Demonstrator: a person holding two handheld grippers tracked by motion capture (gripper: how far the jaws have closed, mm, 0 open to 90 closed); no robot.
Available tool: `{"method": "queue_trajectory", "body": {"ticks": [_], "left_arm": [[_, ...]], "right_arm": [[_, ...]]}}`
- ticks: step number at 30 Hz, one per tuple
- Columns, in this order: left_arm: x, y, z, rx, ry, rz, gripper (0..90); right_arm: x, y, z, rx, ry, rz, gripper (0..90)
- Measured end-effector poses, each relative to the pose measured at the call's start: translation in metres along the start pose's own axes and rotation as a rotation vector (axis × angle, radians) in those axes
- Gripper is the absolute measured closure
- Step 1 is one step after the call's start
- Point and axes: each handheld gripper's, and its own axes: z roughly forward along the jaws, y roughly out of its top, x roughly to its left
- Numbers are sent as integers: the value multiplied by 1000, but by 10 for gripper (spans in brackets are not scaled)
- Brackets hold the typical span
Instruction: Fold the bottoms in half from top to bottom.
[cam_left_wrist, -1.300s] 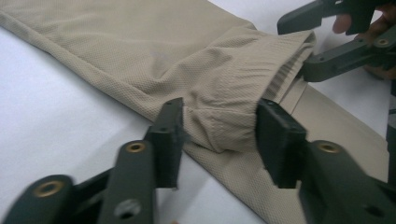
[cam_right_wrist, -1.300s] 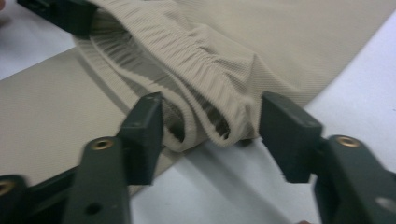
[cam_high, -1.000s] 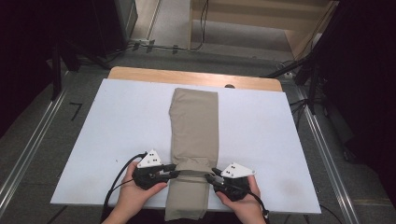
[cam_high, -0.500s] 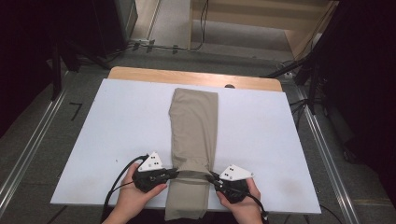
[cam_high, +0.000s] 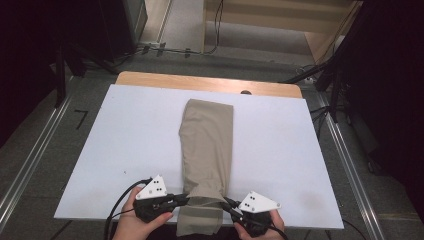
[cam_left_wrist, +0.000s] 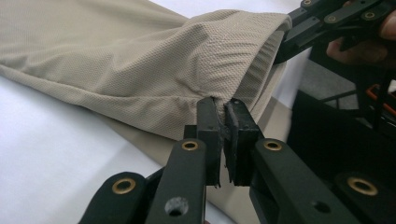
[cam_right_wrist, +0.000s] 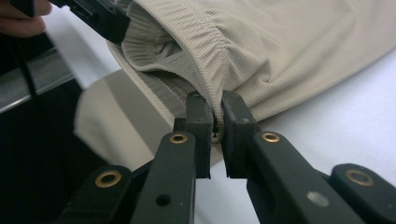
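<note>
A folded beige garment (cam_high: 207, 150) is laid on a white table (cam_high: 125, 150), and every place here is given relative to that garment. Its long axis runs from the person's edge of the table straight away toward the far edge, with the near end hanging slightly over the near edge.

At the garment's near left corner, the left gripper (cam_high: 184, 199) is held in a hand (cam_high: 137, 225). In the left gripper view its jaws are seen pinched tight on the garment's ribbed edge (cam_left_wrist: 219, 109), with only cloth between the pads.

At the garment's near right corner, the right gripper (cam_high: 226, 202) is held likewise. In the right gripper view its jaws are clamped narrowly on a gathered fold of the same edge (cam_right_wrist: 212, 98).

Both grippers lie at the same end, one on each side, equally near, and the near edge is lifted a little off the table between them. All the remaining length stretches away from the jaws, so a fold would probably be carried forward along that axis, toward the far end (cam_high: 209, 106).
</note>
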Motion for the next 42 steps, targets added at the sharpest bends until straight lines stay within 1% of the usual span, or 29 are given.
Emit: {"method": "queue_trajectory", "body": {"ticks": [3, 6, 11, 12, 13, 14, 15, 16, 18, 19, 21, 23, 25, 27, 28, 29, 31, 34, 35, 36, 37, 38, 39, 40, 41, 42], "left_arm": [[-11, -4, -7, 6, -13, 10, 865], [-21, -8, -13, 16, -30, 11, 865], [-42, -15, -25, 19, -39, 22, 863], [-45, -17, -28, 23, -42, 26, 858], [-47, -20, -30, 28, -50, 31, 844], [-48, -23, -32, 38, -56, 40, 800], [-49, -26, -35, 26, -37, 39, 689], [-47, -29, -39, 6, -30, 29, 596], [-41, -31, -46, -32, -42, -5, 416], [-37, -30, -48, -56, -39, -19, 371], [-31, -28, -48, -98, -56, -44, 365], [-27, -25, -41, -98, -52, -43, 367], [-24, -22, -31, -87, -59, -36, 363], [-21, -18, -25, -84, -44, -31, 288], [-18, -16, -24, -94, -48, -31, 260], [-15, -13, -24, -105, -46, -39, 240], [-7, -9, -25, -125, -41, -53, 172], [8, -3, -28, -139, -29, -56, 117], [13, -1, -29, -139, -20, -49, 114], [19, 2, -29, -143, -16, -47, 86], [28, 5, -30, -149, -20, -51, 63], [33, 8, -30, -153, -24, -52, 34], [39, 10, -30, -157, -24, -48, 5], [44, 13, -29, -160, -23, -45, 0], [50, 17, -28, -159, -21, -40, 0], [56, 20, -27, -161, -10, -42, 0]], "right_arm": [[11, -5, -8, 2, 14, -2, 817], [23, -11, -17, 2, 31, -1, 817], [38, -18, -30, -4, 64, 6, 808], [41, -19, -32, -7, 72, 8, 782], [43, -22, -34, -6, 94, 9, 728], [44, -24, -35, 8, 124, 4, 633], [45, -26, -36, 9, 130, -4, 508], [46, -29, -39, 3, 127, -1, 409], [44, -30, -45, -7, 141, 8, 215], [43, -30, -49, -16, 132, 4, 171], [39, -29, -52, -44, 124, 13, 158], [36, -27, -49, -52, 111, 27, 160], [34, -25, -40, -38, 89, 16, 160], [34, -22, -31, -28, 78, 5, 159], [33, -21, -29, -30, 71, -4, 158], [32, -19, -27, -31, 69, -7, 154], [28, -15, -24, -39, 56, 0, 135], [16, -10, -22, -49, 43, 10, 122], [11, -8, -21, -54, 39, 12, 115], [6, -6, -21, -58, 32, 18, 98], [0, -3, -19, -58, 32, 32, 72], [-8, 1, -18, -66, 39, 44, 63], [-13, 3, -17, -69, 35, 49, 60], [-19, 7, -15, -71, 22, 52, 20], [-25, 11, -13, -71, 16, 47, 0], [-31, 15, -11, -71, 10, 44, 0]]}}
